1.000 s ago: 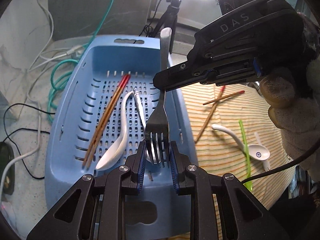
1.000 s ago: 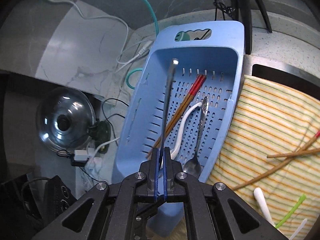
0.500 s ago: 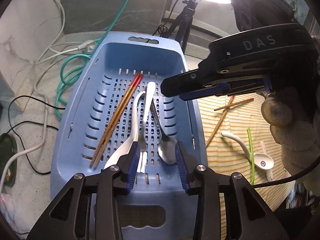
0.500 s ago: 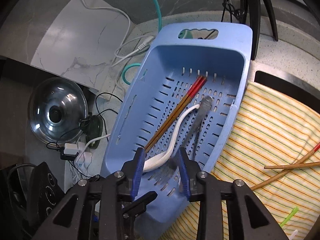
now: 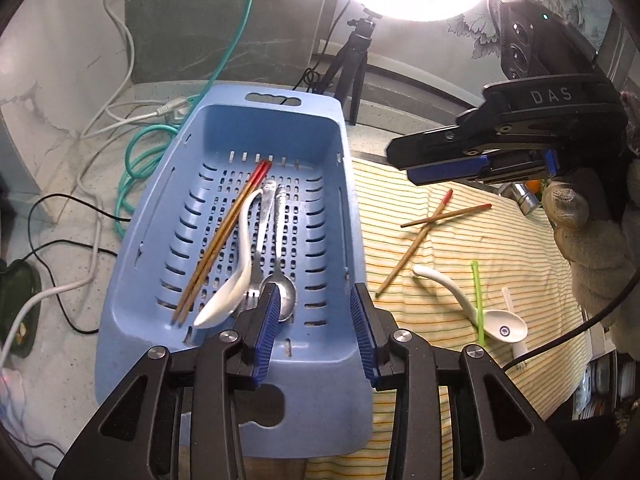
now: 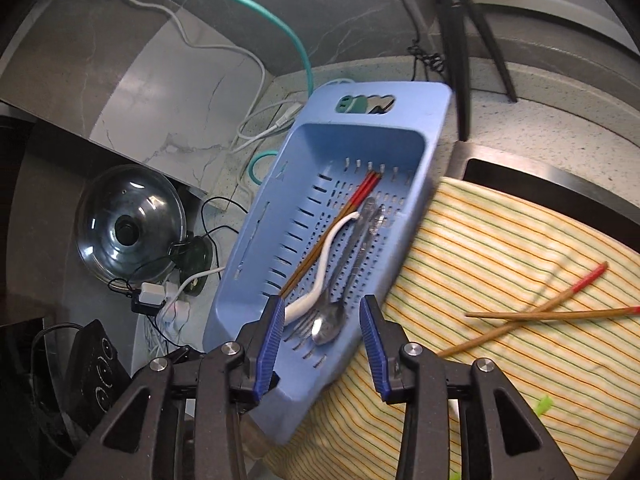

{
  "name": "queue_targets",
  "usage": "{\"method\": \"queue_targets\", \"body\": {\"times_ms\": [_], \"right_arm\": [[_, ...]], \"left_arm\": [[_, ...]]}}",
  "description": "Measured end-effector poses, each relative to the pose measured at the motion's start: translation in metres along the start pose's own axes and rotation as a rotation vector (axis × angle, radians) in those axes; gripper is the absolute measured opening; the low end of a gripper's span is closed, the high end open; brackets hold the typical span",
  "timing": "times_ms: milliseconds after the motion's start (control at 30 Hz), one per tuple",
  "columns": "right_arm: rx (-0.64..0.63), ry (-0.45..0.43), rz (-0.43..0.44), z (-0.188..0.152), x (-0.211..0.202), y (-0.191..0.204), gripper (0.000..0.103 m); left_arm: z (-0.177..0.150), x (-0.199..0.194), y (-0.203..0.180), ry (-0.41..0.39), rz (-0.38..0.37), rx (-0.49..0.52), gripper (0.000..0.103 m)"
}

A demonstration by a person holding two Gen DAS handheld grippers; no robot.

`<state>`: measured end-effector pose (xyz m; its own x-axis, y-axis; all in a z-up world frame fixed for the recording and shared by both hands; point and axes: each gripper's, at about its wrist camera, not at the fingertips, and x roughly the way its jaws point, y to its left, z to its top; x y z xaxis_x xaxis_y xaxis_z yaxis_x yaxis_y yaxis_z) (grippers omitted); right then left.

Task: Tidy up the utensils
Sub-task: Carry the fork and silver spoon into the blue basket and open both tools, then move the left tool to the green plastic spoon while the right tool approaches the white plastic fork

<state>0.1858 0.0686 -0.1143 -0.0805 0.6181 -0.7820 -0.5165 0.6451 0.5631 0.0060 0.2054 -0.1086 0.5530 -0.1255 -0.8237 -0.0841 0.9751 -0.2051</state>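
A blue perforated basket (image 5: 328, 148) (image 6: 432, 112) holds red-tipped chopsticks (image 5: 224, 236) (image 6: 332, 232), a white ceramic spoon (image 5: 236, 280) (image 6: 324, 264), a metal fork (image 5: 264, 224) (image 6: 352, 248) and a metal spoon (image 5: 282, 280) (image 6: 330, 326). My left gripper (image 5: 314, 328) is open and empty above the basket's near end. My right gripper (image 6: 322, 340) (image 5: 448, 168) is open and empty, up to the right of the basket. On the striped cloth (image 5: 400, 200) (image 6: 500, 248) lie two crossed chopsticks (image 5: 436, 220) (image 6: 552, 308), a white spoon (image 5: 472, 304) and a green stick (image 5: 478, 304).
Cables (image 5: 140, 148) and a green hose lie on the counter left of the basket. A ring light on a tripod (image 5: 356, 52) stands behind it. A glass pot lid (image 6: 128, 224) and a power strip (image 6: 160, 300) sit lower left in the right wrist view.
Both grippers let go of the fork, which now lies in the basket. Both opened and drew back; the right gripper moved away to the right.
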Motion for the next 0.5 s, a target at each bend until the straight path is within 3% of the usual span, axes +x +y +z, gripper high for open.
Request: {"method": "queue_targets", "body": {"times_ms": [333, 500], "right_arm": [[0.054, -0.030, -0.037, -0.025, -0.055, -0.060, 0.036], [0.097, -0.037, -0.062, -0.045, -0.075, -0.095, 0.036]], "left_arm": [[-0.012, 0.004, -0.035, 0.021, -0.041, 0.019, 0.035], [-0.020, 0.008, -0.058, 0.040, -0.067, 0.043, 0.041]]}}
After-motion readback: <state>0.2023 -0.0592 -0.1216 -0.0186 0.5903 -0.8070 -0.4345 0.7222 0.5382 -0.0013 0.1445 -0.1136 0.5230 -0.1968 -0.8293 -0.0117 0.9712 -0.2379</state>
